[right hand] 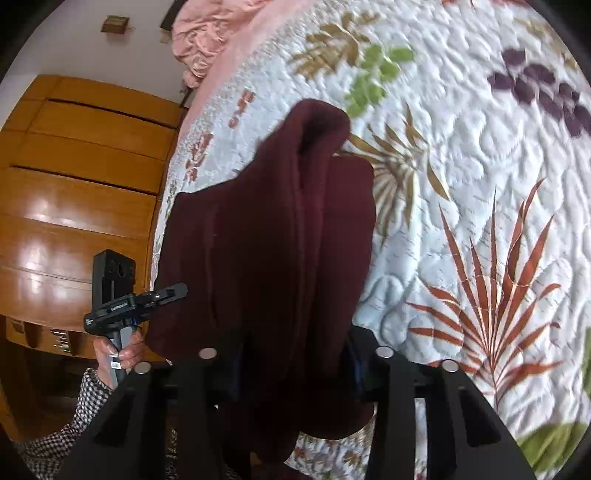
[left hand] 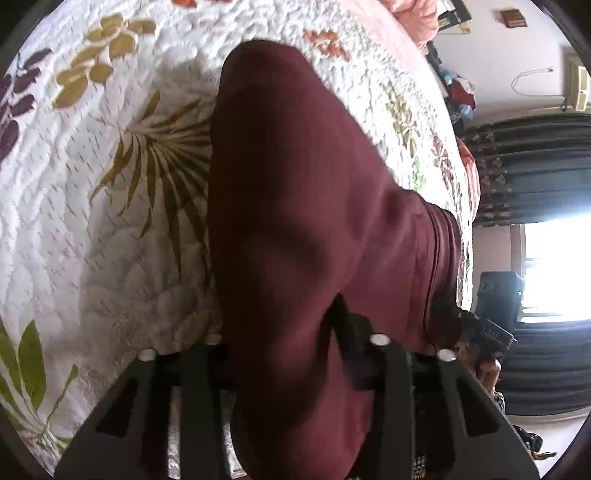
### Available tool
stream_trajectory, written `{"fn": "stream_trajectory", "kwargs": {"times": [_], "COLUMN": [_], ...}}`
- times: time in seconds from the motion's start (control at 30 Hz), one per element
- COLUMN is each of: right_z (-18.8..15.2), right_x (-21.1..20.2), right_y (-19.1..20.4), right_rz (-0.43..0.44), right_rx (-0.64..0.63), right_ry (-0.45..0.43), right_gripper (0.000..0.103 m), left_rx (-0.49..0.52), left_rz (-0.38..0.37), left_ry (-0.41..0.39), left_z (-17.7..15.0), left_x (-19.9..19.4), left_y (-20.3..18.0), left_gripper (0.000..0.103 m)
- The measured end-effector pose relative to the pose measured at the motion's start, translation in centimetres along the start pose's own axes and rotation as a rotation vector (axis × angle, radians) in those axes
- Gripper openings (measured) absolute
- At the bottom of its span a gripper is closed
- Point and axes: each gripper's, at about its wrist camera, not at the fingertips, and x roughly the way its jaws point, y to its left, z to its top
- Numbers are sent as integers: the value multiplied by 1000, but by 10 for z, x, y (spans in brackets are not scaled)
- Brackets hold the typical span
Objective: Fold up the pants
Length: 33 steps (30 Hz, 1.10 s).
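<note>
Pants (left hand: 295, 192) are hanging between us, maroon fabric draping forward from both tools onto the quilted bed (left hand: 92, 221). We're clamping one end in the left tool (left hand: 295, 354) and the right tool (right hand: 295, 354), long axis running away from us.

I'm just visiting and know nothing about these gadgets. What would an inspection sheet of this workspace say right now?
Surface: bed with white leaf-print quilt.
Job's things: maroon pants, lifted, hanging from both grippers.
Clutter: pink bedding at far end.
Grippers: left gripper shut on pants; right gripper shut on pants.
Cables: a cord on the wall.
Surroundings: wooden wardrobe, dark curtains, bright window.
</note>
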Motion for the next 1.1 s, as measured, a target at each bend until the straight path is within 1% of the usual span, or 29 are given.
{"fn": "stream_trajectory", "kwargs": {"times": [0.1, 0.23, 0.37, 0.5, 0.6, 0.67, 0.77, 0.87, 0.93, 0.97, 1.0, 1.07, 1.1], "right_z": [1, 9, 30, 63, 88, 103, 124, 141, 143, 143, 142, 140, 136], "right_x": [-8, -20, -34, -48, -47, -42, -24, 3, 18, 22, 23, 26, 27], "right_y": [16, 35, 62, 71, 77, 76, 67, 51, 38, 34, 27, 15, 11], "right_rz": [0, -2, -34, -48, -72, -84, -89, -105, -141, -140, -120, -93, -101], "right_rx": [-21, -58, -129, -161, -180, -184, -158, -116, -88, -78, -56, -19, -17], "right_ry": [-27, -46, -87, -130, -143, -145, -128, -91, -70, -71, -76, -79, -76], "right_gripper": [37, 35, 35, 35, 35, 35, 36, 36, 37, 38, 39, 43, 49], "left_rx": [20, 45, 69, 93, 117, 119, 122, 122, 114, 109, 96, 103, 114], "left_rz": [-15, -67, -99, -109, -84, -72, -31, 17, 62, 63, 53, 72, 89], "left_ry": [-46, -97, -150, -211, -238, -243, -241, -215, -192, -191, -187, -174, -170], "left_z": [-4, -1, 10, 35, 59, 70, 90, 100, 103, 105, 105, 105, 103], "left_x": [-10, -24, -33, -42, -46, -47, -36, -20, -6, -4, -1, 4, 5], "left_y": [-8, -24, -44, -63, -71, -68, -64, -59, -49, -45, -40, -36, -34], "left_gripper": [25, 23, 22, 22, 23, 23, 23, 23, 25, 26, 27, 32, 36]}}
